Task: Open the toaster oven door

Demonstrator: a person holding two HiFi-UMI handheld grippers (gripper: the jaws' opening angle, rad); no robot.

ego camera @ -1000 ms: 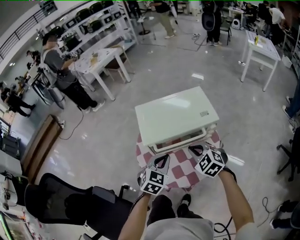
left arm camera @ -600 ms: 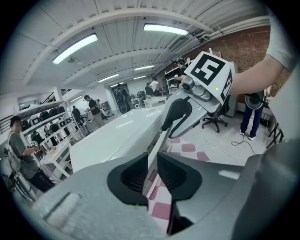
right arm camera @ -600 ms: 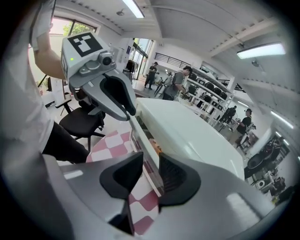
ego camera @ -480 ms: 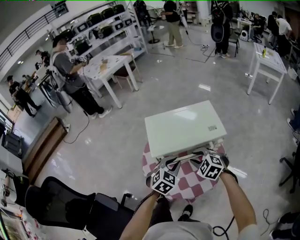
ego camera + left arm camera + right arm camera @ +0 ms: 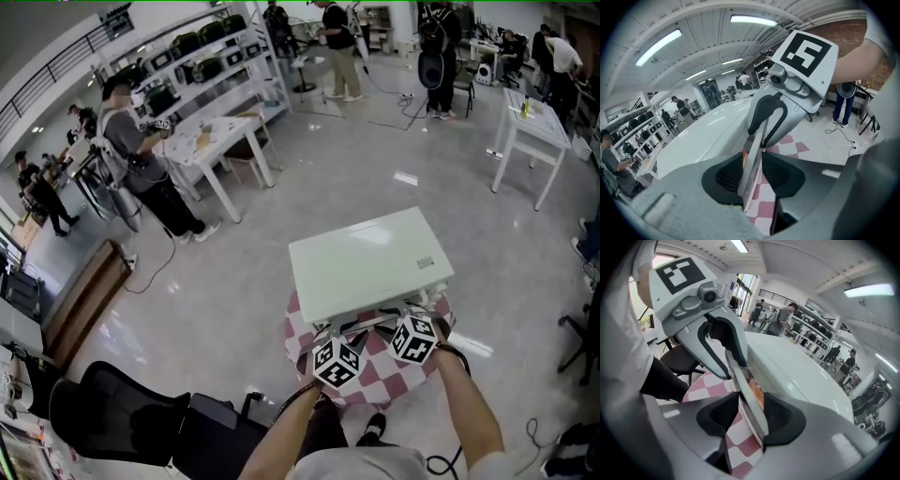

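Observation:
A pale white toaster oven (image 5: 366, 262) stands on a small round table with a red-and-white checked cloth (image 5: 375, 377). Both grippers are at its front, side by side. The top edge of the door (image 5: 751, 174) runs between the jaws of my left gripper (image 5: 752, 176), with a gap on each side. The jaws are opening. My right gripper (image 5: 750, 416) straddles the same door edge (image 5: 749, 405), and its jaws are opening too. An orange glow shows in the slit behind the door. In the head view the left gripper (image 5: 335, 333) and right gripper (image 5: 403, 317) sit under the oven's front lip.
A black office chair (image 5: 122, 412) stands at the lower left, close to my legs. A wooden bench (image 5: 84, 300) lies at the left. White tables (image 5: 220, 141) (image 5: 534, 117) and several people stand further back on the grey floor.
Both grippers have moved in against the oven's front and closer to each other. The head view has shifted, so the oven sits further right and lower.

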